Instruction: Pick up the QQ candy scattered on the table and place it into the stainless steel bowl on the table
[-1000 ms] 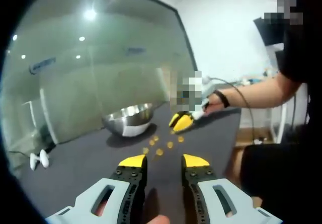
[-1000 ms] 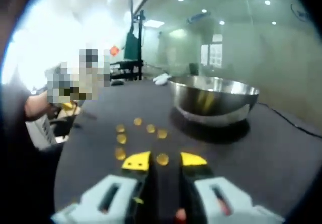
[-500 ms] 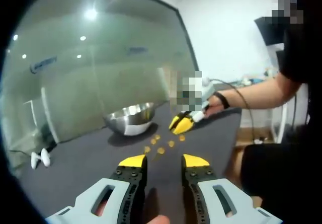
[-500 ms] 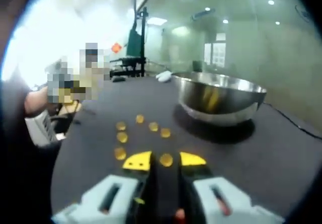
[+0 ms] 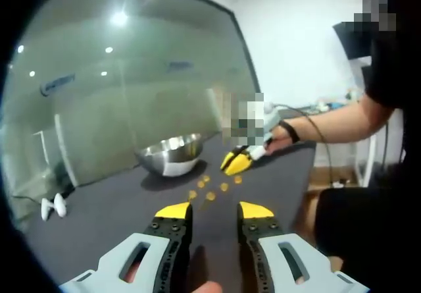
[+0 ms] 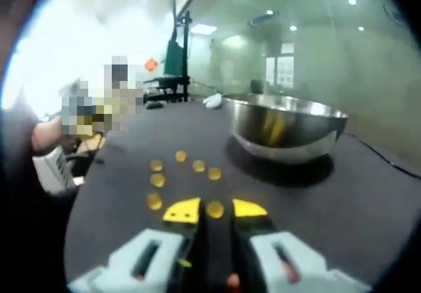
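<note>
R gripper (image 6: 215,209) is hovering low over the dark surface (image 6: 368,201), its yellow-tipped fingers (image 6: 184,211) sitting narrowly apart w/ one QQ candy (image 6: 215,208) right between the tips; can't tell if the pads are touching it, so grip state unclear. Five more candies are lying loose just beyond: one (image 6: 154,201) beside the L fingertip, others (image 6: 158,180) (image 6: 156,165) (image 6: 180,155) (image 6: 198,166) (image 6: 214,173) fanning toward the stainless steel bowl (image 6: 286,127), which is standing upright on the surface, near but apart from them.

In the left gripper view, L gripper (image 5: 214,210) is being held above the surface (image 5: 105,220), fingers (image 5: 173,211) spread wide, grasping nothing. Ahead, the candies (image 5: 210,195) are lying between it and the bowl (image 5: 169,155). The other gripper's yellow tips (image 5: 235,162) are coming in from the right, down by the candies, w/ a person's arm (image 5: 329,123) behind it.
</note>
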